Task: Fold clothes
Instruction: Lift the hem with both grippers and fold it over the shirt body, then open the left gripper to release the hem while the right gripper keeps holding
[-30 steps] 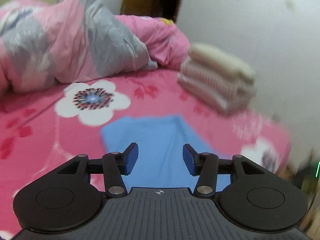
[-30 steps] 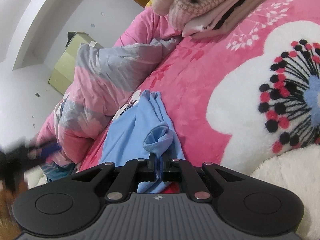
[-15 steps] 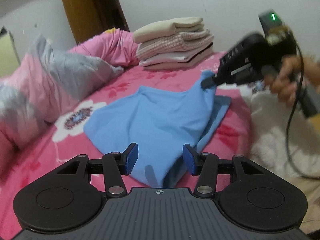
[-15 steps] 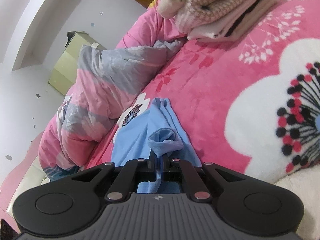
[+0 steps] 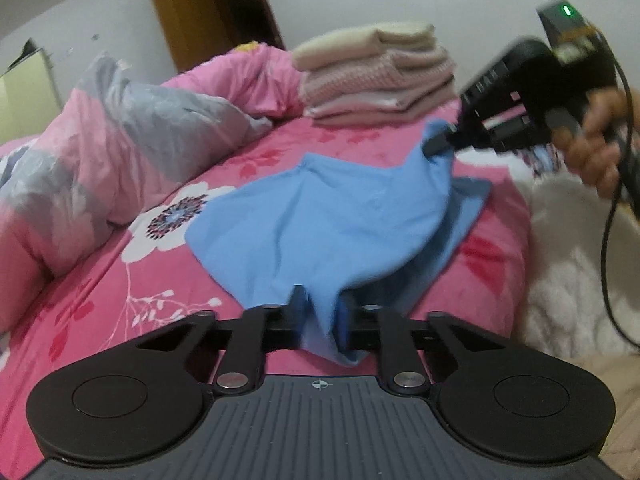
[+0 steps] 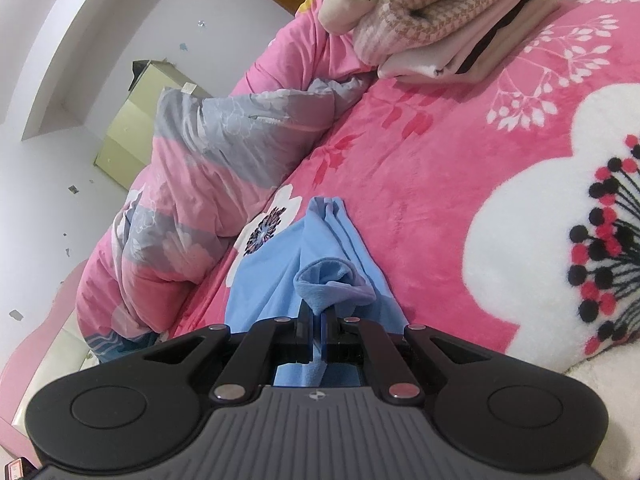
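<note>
Both grippers, left gripper [image 5: 320, 322] just closed and right gripper [image 6: 316, 334], pinch the soft, limp blue garment [image 5: 332, 216] at corners short of the folded stack [image 5: 376, 76].

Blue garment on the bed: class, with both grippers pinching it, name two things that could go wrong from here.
1. The left gripper, its jaws just closed, pinches only a small edge of the blue garment; it may slip.
2. The right gripper holds a bunched wad, so the fold could come out creased.
</note>
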The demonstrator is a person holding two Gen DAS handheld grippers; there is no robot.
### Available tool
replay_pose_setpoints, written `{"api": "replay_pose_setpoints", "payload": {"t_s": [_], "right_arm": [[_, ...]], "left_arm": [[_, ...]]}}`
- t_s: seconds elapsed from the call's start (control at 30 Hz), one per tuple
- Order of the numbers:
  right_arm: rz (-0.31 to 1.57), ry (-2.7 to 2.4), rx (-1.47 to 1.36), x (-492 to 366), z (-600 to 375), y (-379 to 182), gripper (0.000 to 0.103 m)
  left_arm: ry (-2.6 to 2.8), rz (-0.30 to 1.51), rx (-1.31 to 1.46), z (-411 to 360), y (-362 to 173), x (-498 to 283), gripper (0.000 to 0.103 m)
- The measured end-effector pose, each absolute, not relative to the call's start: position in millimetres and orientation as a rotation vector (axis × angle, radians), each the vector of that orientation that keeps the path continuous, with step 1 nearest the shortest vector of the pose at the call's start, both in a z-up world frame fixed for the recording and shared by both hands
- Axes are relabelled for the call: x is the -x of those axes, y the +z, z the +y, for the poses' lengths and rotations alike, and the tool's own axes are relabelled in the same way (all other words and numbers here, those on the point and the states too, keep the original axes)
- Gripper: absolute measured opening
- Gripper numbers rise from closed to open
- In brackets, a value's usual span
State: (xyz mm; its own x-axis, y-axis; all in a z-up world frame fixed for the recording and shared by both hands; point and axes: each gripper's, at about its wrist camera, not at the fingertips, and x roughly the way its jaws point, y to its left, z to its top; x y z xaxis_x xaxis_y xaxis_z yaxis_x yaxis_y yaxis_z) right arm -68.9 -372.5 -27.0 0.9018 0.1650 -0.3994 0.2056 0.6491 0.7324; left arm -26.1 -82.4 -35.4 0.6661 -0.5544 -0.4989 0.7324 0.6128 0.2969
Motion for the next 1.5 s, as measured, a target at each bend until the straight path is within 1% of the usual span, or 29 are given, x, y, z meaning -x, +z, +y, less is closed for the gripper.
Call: {"api": "replay_pose_setpoints", "payload": {"t_s": [0.13, 0.33, 0.5, 0.63, 0.8, 0.97, 1.07, 1.1, 1.17, 1.2, 1.23, 1.37, 1.43, 1.5], "right_arm": [[0.458, -0.021, -0.873, 77.6, -369.7, -26.8, 0.002], [0.539, -0.068, -0.926, 88.9, -371.7, -57.1, 0.002], [0.530, -0.082, -0.919, 96.4, -373.1, -55.7, 0.002], [0.549, -0.078, -1.001, 98.9, -385.7, -66.0, 0.002], [0.568, -0.082, -1.035, 109.5, -396.1, -61.9, 0.004], [0.532, -0.188, -0.948, 130.7, -403.8, -42.9, 0.005], [0.493, -0.195, -0.862, 133.5, -399.0, -26.2, 0.005], [0.489, -0.173, -0.826, 129.1, -394.0, -20.4, 0.005], [0.496, -0.107, -0.745, 114.7, -379.1, -10.7, 0.005], [0.504, -0.079, -0.704, 106.2, -370.1, -8.4, 0.005], [0.513, -0.053, -0.664, 97.6, -361.0, -6.6, 0.005], [0.595, -0.040, -0.536, 72.3, -341.7, -21.8, 0.005], [0.654, -0.081, -0.517, 64.5, -342.9, -35.8, 0.002], [0.641, -0.066, -0.546, 65.2, -348.0, -40.7, 0.002]], "left_arm": [[-0.719, 0.378, -0.459, -69.2, -31.5, 24.4, 0.003], [-0.724, 0.463, -0.431, -59.6, -44.7, 21.3, 0.002], [-0.737, 0.491, -0.432, -59.3, -48.6, 22.9, 0.002], [-0.755, 0.548, -0.407, -58.4, -54.7, 20.0, 0.002], [-0.768, 0.623, -0.328, -45.8, -53.8, 14.9, 0.002], [-0.796, 0.694, -0.226, -21.9, -47.5, 12.6, 0.003], [-0.815, 0.712, -0.135, -5.6, -38.9, 11.8, 0.008], [-0.817, 0.721, -0.094, -0.9, -35.7, 9.2, 0.011], [-0.820, 0.736, 0.015, 8.2, -30.8, -0.4, 0.018], [-0.818, 0.747, 0.074, 11.9, -29.1, -6.7, 0.026], [-0.812, 0.758, 0.127, 14.6, -27.9, -13.6, 0.031], [-0.786, 0.790, 0.261, 16.1, -25.0, -40.7, 0.034], [-0.766, 0.810, 0.329, 15.5, -26.3, -59.6, 0.040], [-0.734, 0.845, 0.399, 12.2, -29.6, -84.7, 0.045]]}}
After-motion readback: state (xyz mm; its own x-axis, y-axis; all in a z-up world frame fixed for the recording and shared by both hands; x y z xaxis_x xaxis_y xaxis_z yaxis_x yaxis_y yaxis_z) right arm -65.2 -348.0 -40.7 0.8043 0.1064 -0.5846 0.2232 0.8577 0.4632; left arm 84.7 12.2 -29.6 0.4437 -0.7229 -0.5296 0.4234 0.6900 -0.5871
